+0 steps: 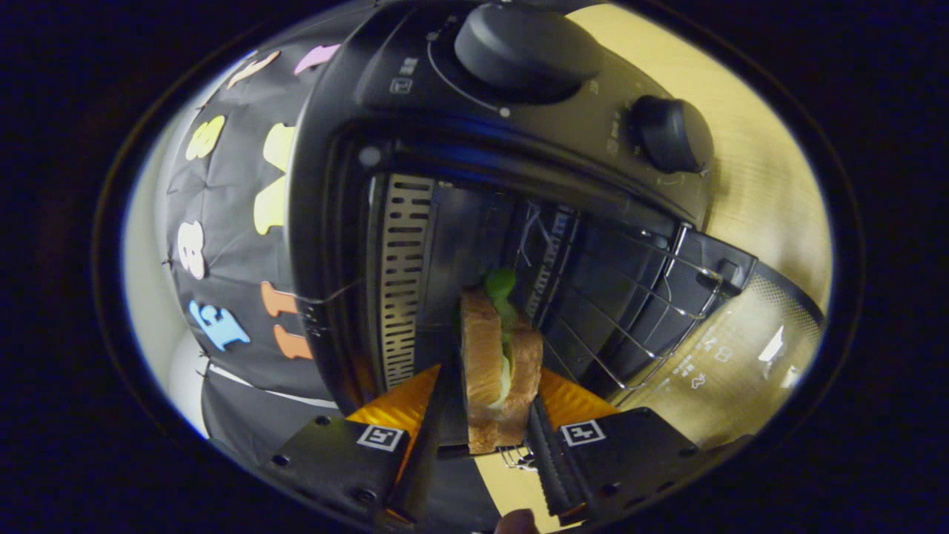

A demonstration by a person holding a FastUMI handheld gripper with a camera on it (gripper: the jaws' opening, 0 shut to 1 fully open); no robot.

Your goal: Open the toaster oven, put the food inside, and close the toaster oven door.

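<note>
The jaws are narrowed onto a sandwich [495, 371], clamped from both sides and held between them, at the mouth of the open toaster oven [415, 148] just ahead, over its wire rack [637, 311].

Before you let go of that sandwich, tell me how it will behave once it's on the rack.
The sandwich, pinched on edge by the hand-held gripper, looks like soft bread, so it probably squashes easily. Greens poking out suggest loose filling that may slip. Released upright on the wire rack, it would likely tip flat.

Sandwich [498, 371] before open toaster oven [519, 222]
</note>
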